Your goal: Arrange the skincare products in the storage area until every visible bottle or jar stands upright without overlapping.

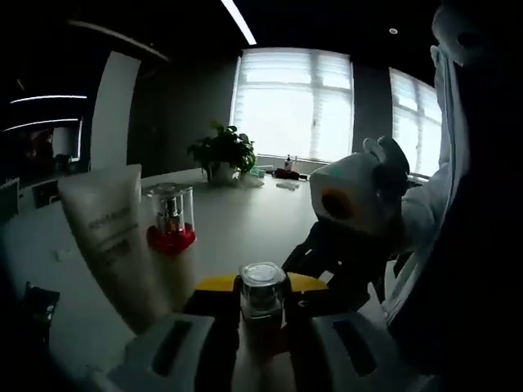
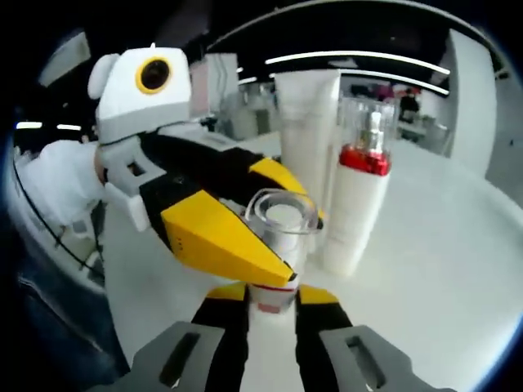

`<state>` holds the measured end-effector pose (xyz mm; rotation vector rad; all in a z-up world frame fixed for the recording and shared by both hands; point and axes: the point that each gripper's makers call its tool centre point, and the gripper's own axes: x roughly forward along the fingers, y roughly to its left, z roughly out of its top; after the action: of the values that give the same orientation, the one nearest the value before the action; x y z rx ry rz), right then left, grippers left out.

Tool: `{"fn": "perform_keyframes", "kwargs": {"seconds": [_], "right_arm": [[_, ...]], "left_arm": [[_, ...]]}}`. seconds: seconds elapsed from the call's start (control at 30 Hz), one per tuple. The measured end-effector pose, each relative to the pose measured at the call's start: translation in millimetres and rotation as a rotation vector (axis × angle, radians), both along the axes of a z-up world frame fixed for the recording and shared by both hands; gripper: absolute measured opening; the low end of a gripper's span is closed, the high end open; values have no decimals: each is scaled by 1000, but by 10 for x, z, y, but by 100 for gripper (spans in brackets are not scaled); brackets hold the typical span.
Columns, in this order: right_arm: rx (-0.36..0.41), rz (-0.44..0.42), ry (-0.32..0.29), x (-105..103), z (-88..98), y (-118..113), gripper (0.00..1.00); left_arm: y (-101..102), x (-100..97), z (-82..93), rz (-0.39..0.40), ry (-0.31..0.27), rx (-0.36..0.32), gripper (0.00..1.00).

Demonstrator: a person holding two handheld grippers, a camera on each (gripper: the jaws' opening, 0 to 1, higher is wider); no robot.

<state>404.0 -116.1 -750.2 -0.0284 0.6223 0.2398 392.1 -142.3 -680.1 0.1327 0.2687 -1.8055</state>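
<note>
Here both tools, left tool point(image 1: 263, 339) and right tool point(image 2: 271, 322), clamp the upright clear-capped bottle point(image 1: 262, 306) near the white tube point(image 1: 110, 237).

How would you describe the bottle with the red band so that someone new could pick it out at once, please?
Start at the white table and find the tall white tube standing on it. Right beside it stands the white pump bottle. Unlike the plain tube and the small bottle held between the jaws, it has a red collar under a clear cap.
</note>
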Motion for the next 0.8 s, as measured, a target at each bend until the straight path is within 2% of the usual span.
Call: {"fn": "perform_keyframes", "kwargs": {"seconds": [0.1, 0.23, 0.37, 0.47, 0.57, 0.7, 0.8], "right_arm": [[-28, -23, 4, 8, -3, -66, 12], [-32, -88, 13, 43, 0, -133, 11], [-47, -168, 6, 103, 0, -157, 11], [-83, -208, 4, 138, -2, -161, 11], [-87, -269, 5, 161, -3, -181, 11], [-114, -307, 2, 216, -5, -218, 11], [-110, -368, 3, 239, -2, -298, 12]], "left_arm": [[-37, 40, -4, 35, 25, 1, 16], [-88, 48, 5, 46, 8, 5, 15], [-69, 134, -7, 92, 3, 25, 14], [-22, 186, 2, 100, -22, 39, 15], [91, 289, 38, 128, -9, 40, 19], [202, 359, 74, 126, 14, 29, 16], [290, 482, 51, 161, 29, 47, 16]]}}
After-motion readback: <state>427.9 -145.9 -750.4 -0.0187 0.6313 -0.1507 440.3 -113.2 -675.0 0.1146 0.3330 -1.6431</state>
